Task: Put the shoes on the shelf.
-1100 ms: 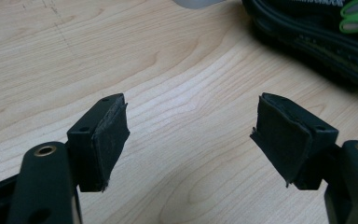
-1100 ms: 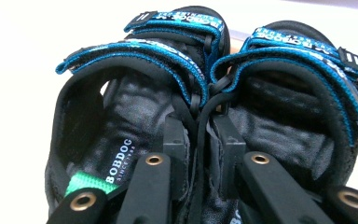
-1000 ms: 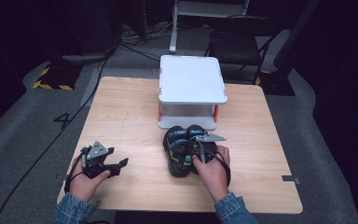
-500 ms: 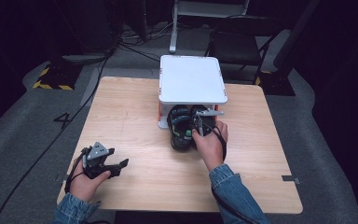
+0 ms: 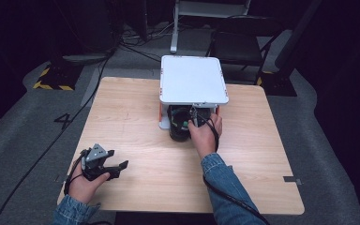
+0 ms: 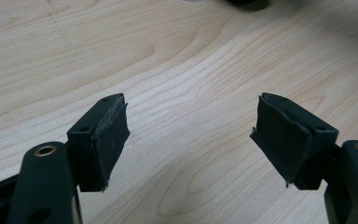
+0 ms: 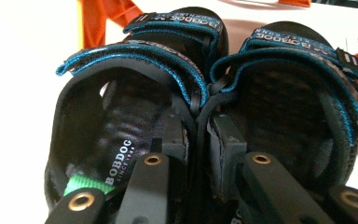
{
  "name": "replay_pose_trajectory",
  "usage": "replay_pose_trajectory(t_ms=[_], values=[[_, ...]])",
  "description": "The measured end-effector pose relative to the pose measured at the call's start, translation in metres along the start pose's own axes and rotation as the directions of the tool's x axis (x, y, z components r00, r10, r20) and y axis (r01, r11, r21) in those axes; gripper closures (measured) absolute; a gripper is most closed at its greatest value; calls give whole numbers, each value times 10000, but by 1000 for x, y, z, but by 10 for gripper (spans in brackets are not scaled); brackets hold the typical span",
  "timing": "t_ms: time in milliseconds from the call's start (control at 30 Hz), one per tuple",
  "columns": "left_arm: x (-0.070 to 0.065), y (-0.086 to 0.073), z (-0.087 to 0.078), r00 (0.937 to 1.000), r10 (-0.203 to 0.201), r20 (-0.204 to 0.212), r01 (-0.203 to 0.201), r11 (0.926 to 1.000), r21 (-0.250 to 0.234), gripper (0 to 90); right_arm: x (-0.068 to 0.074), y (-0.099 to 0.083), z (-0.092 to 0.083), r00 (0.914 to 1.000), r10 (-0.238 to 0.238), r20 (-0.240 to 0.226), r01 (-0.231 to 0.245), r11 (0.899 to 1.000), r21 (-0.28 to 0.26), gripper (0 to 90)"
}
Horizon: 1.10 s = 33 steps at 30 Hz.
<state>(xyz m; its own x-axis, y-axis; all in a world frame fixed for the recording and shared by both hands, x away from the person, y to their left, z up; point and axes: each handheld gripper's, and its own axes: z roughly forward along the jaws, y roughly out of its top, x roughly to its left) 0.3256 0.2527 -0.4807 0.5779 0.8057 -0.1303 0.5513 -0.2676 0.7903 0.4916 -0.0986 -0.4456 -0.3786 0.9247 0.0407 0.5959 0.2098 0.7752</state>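
A pair of small black sandals [image 7: 205, 93] sits side by side, pinched together at the inner walls by the right hand-held gripper [image 7: 196, 135], whose two black jaws clamp the touching inner edges, one jaw inside each shoe. Each sandal has a black body, straps edged in bright teal [image 7: 135, 53] with pale lettering across the top strap, and a dark textured footbed; the left footbed carries the white words "BOBDOG" [image 7: 119, 161] and a bright green patch [image 7: 81, 184] at the heel. In the high view the sandals [image 5: 180, 124] lie at about 12 o'clock from the middle of the pale wooden worktop [image 5: 136, 117], toes tucked under the front edge of a white square-topped stand [image 5: 193, 78] with orange legs. The right hand [image 5: 205, 133] in a denim sleeve reaches in from 6 o'clock to hold them there. The left hand-held gripper [image 5: 115, 165] rests near the worktop's 8 o'clock corner, well apart from the sandals, its jaws spread wide with nothing but bare wood between the pads [image 6: 107, 135].
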Motion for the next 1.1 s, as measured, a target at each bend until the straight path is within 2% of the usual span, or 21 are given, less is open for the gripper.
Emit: replay_pose_trajectory(t_ms=[133, 267, 467, 567, 733, 867, 900, 933, 1100], values=[[1, 2, -1, 10000, -58, 15, 58, 9999, -162, 261, -2, 0, 5, 9998, 61, 193, -57, 9998, -200, 777], [-1, 2, -1, 9999, -64, 84, 65, 9999, -142, 260, -3, 2, 8, 9993, -67, 360, 79, 9994, -339, 773], [0, 2, -1, 9999, -45, 90, 46, 9999, -126, 261, -5, 5, 12, 9983, -7, 586, 35, 9988, -482, 766], [-2, 2, 0, 9999, 1, 107, 0, 9999, -102, 260, -5, 5, 14, 9975, -76, 709, 135, 9964, -836, 767], [-1, 2, 0, 9999, 13, 106, -12, 9999, -101, 260, -7, 2, 15, 9979, -373, 524, 426, 9937, -1040, 742], [-2, 2, 0, 9999, 32, 120, -31, 9999, -99, 260, -10, 1, 14, 9987, -397, 308, 433, 9913, -1243, 719], [-2, 2, 1, 9999, 75, 112, -75, 10000, -61, 261, -13, -2, 10, 9995, -288, 114, 303, 9853, -1681, 654], [-2, 2, 1, 9999, 75, 112, -75, 10000, -61, 260, -13, -2, 9, 9996, -261, 95, 275, 9806, -1941, 633], [-3, 2, 2, 9999, 40, 151, -40, 10000, -33, 260, -13, 1, -5, 9991, -416, 32, 412, 9734, -2256, 588]])
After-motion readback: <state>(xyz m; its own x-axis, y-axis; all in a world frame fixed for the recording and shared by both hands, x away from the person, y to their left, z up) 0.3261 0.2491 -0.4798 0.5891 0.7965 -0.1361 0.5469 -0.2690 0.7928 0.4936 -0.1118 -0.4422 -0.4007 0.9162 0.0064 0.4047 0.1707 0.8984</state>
